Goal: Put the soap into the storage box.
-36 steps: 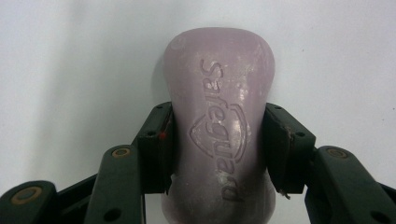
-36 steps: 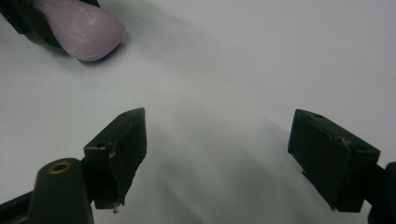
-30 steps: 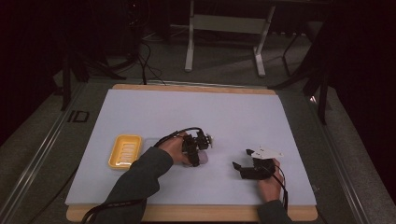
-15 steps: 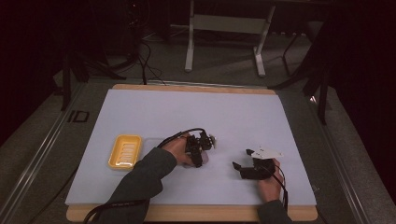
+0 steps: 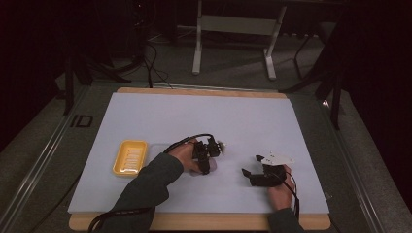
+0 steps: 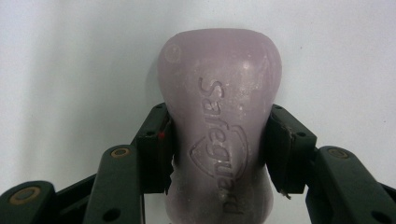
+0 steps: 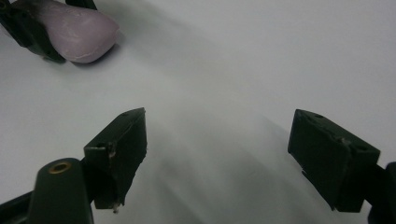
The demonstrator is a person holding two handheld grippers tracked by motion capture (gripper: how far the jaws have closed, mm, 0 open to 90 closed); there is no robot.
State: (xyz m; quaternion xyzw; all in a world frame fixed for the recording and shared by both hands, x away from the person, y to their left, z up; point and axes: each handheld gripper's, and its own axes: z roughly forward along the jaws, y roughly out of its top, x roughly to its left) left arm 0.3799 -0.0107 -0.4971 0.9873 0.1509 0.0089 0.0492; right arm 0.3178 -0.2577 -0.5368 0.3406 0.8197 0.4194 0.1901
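Observation:
A pale purple soap bar [image 6: 219, 93] with an embossed brand name lies on the white table sheet. My left gripper [image 6: 219, 116] is shut on its narrow waist, both pads pressing its sides; the jaws have just been closing with the soap between them. From above, the left gripper [image 5: 206, 160] sits mid-table with the soap [image 5: 214, 166] under it. My right gripper [image 7: 219, 121] stands open with nothing between its fingers, just above the sheet. It rests to the right [image 5: 250, 165], and its view has the soap [image 7: 79, 30] at the upper left.
A yellow soap dish [image 5: 130, 158] lies on the sheet left of the left hand. The white sheet [image 5: 204, 116] covers a wooden tabletop with its edge at the front [image 5: 194, 222]. Stand legs and cables are on the floor beyond the table.

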